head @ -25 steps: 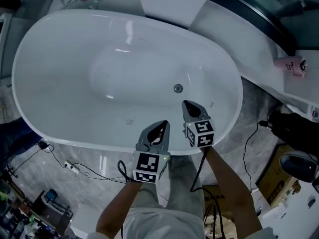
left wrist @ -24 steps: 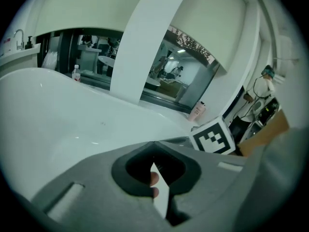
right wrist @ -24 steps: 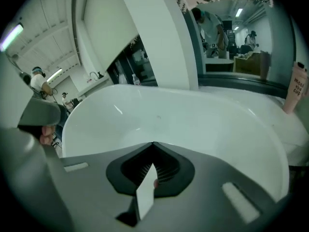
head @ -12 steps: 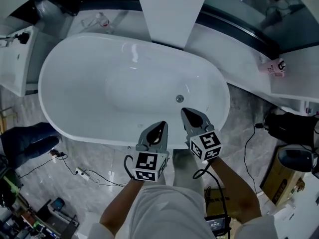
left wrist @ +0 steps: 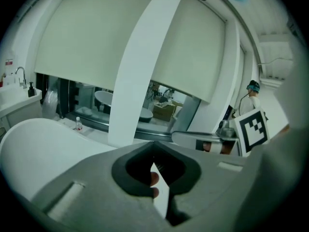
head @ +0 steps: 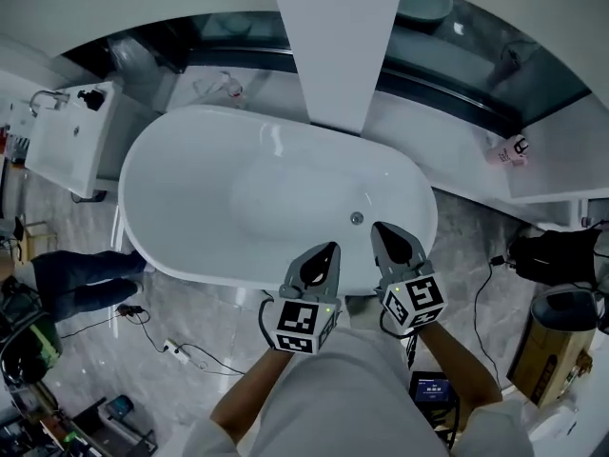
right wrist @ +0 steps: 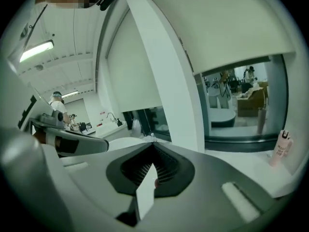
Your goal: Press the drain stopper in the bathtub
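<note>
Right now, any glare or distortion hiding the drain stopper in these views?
Head view: dim, wide-angle bowing at the edges; small glare streaks on the bathtub wall, none over the drain stopper, small but clear. Left gripper view: heavy fisheye, black corners, foreground soft; stopper not in frame. Right gripper view: same fisheye, bright ceiling light upper left; no stopper either.

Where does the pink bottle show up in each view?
Head view: pink bottle at the right, well right of the white pillar.
Left gripper view: not in it.
Right gripper view: pink bottle at the far right edge, low.
Shared landmark: the white pillar, in all three views.
</note>
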`<state>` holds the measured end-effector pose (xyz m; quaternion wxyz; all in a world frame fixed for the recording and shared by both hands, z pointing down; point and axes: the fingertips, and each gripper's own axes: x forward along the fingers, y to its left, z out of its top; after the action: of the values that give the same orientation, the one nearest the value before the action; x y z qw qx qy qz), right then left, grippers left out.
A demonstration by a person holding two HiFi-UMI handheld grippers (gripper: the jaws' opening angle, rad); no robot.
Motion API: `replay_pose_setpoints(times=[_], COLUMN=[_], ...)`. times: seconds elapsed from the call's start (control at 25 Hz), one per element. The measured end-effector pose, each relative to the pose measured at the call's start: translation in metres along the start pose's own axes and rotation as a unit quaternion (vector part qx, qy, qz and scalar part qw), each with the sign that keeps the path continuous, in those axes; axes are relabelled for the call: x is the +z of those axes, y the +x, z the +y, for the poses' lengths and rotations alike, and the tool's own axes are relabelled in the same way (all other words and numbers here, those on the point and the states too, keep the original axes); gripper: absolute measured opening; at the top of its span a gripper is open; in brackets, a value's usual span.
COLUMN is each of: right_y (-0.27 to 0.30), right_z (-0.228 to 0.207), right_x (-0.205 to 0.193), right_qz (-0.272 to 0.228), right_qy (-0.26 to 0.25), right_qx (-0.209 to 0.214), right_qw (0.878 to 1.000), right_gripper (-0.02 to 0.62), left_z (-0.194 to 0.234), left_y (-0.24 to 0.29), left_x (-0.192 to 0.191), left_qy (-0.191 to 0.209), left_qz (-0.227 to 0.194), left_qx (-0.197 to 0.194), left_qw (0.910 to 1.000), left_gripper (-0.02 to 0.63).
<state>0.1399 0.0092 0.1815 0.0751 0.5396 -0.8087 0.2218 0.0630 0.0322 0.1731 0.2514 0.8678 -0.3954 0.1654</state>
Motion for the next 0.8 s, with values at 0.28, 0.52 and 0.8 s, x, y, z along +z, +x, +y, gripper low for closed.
replay_pose_setpoints(times=[0.28, 0.52, 0.8], right_y=[-0.035, -0.050, -0.063], right_z=[0.029, 0.071, 0.084], right_x=[0.080, 0.100, 0.085], right_qz=[-0.061, -0.086, -0.077], right_qy=[-0.032, -0.089, -0.076], right_qx=[0.000, 0.008, -0.002], right_qw=[0.998, 0.992, 0.994], right_gripper=[0.000, -0.005, -0.006], left_z=[-0.012, -0.020, -0.015], left_y=[-0.029, -0.057, -0.074], left_x=[0.042, 0.073, 0.079], left_qy=[0.013, 0.032, 0.075], left_qz=[-0.036, -0.082, -0.119], left_qx=[0.005, 0.023, 0.038], left_qw=[0.9993, 0.9959, 0.9894], left_gripper=[-0.001, -0.002, 0.000])
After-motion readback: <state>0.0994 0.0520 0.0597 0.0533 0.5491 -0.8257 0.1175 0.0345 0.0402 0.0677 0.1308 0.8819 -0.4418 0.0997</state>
